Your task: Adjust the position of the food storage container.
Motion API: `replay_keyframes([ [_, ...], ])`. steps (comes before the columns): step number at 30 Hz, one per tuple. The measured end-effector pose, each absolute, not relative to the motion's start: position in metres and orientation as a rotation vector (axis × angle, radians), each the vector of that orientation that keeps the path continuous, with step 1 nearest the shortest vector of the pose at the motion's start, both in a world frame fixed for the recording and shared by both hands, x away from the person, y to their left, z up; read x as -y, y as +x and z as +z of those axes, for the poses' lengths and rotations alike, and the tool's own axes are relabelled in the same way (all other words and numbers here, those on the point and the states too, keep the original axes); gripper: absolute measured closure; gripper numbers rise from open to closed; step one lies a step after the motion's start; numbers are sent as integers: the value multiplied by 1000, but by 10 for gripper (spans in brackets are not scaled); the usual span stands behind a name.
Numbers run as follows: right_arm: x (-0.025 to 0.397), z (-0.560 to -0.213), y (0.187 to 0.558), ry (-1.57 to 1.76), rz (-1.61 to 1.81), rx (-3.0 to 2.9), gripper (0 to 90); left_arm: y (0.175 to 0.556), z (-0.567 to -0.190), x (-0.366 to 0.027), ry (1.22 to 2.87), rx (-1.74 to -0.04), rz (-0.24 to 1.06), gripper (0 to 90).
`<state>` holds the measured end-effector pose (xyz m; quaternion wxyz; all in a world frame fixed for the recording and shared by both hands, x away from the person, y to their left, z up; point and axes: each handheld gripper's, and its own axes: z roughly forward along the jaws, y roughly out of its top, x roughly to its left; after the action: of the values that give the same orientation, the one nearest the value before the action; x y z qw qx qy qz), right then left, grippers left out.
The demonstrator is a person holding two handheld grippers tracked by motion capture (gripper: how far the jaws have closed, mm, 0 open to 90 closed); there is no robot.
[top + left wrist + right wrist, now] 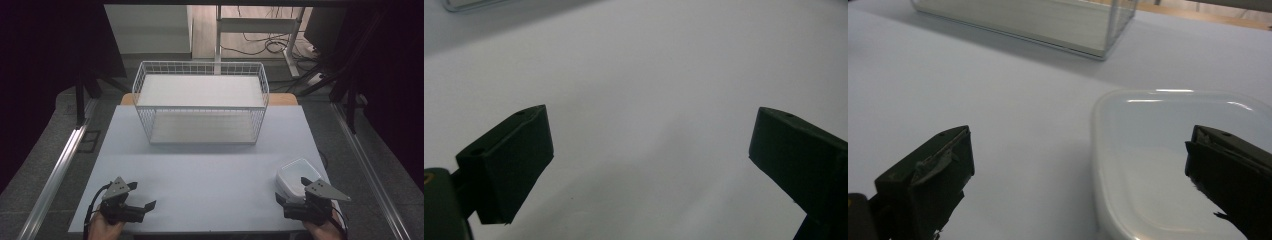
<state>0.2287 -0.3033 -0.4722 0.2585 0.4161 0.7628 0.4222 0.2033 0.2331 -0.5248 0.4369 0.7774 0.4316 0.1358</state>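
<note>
High view: one white table (200,170) carries one wire basket (201,102) at its far middle, one translucent box (296,176) at its near right corner, and two grippers along the near edge. The right gripper (295,197) sits at the near right, held by a hand (325,231), and the box lies just beyond it, its near edge hidden under the gripper's front. The left gripper (142,197) rests at the near left, held by the other hand (102,227), well apart from the box and with bare table around it.

Right gripper view: the jaws of the right gripper (1078,175) stand wide apart. The box (1173,165) lies between them but off to the right, its rounded lid running under the right jaw, while the left jaw hangs over bare table (973,90), clear of the box's left edge. Neither jaw can be seen to touch it. The basket (1038,22) stands far beyond.

Left gripper view: the left gripper (651,150) has its jaws spread wide, over plain table (649,65), holding nothing.
</note>
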Motion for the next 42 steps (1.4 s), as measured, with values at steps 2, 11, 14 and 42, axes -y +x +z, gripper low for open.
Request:
replay_keyframes([
  [2,304,-473,229,1133,1124,-2061,0,203,-525,-234,1925,-1077,338,40],
  [11,307,-474,231,1171,1095,-2094,0,205,-527,-228,1969,-1054,331,37],
  [14,308,-474,231,1178,1094,-2129,3,205,-528,-227,1975,-1050,329,36],
  [42,353,-459,266,1292,1009,-2113,775,207,-529,-228,1963,-1071,301,38],
])
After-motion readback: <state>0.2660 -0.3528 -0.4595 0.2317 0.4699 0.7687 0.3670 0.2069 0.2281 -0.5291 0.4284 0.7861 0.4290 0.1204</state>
